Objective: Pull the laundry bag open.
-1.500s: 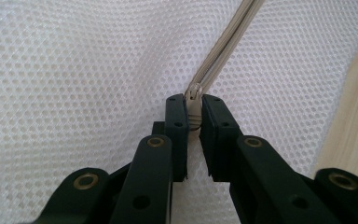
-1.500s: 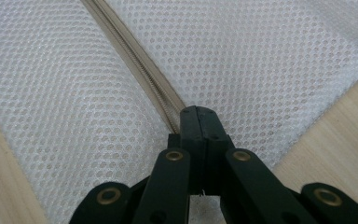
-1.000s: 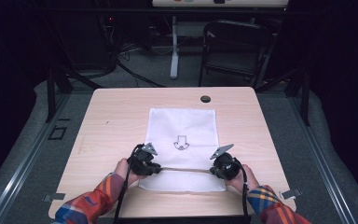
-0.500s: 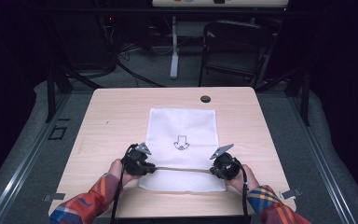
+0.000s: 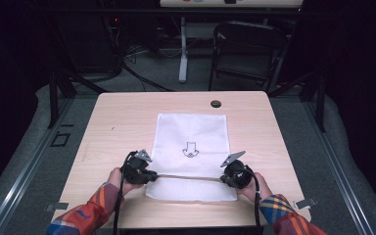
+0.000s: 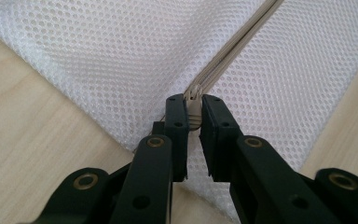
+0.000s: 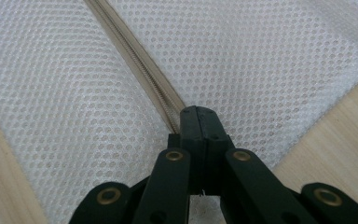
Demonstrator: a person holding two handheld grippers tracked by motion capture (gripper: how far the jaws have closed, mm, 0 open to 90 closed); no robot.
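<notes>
Light wooden table point(image 5: 127, 127) with rounded corners, bearing a white mesh laundry bag point(image 5: 191, 132).

Seen from above: pale wood grain, bare at 9 and 3 o'clock. Lying flat at centre and reaching toward 6 o'clock, the bag, printed with a small dark arrow-like mark point(image 5: 190, 149) near its middle. Crossed near its 6 o'clock end by a beige zipper point(image 5: 186, 177) running from 9 to 3 o'clock. At 12 o'clock, just beyond the bag's far edge, a small dark round grommet point(image 5: 216, 104) set into the tabletop. In both gripper views, mesh lying directly on the wood, corners of table showing at either side.
</notes>
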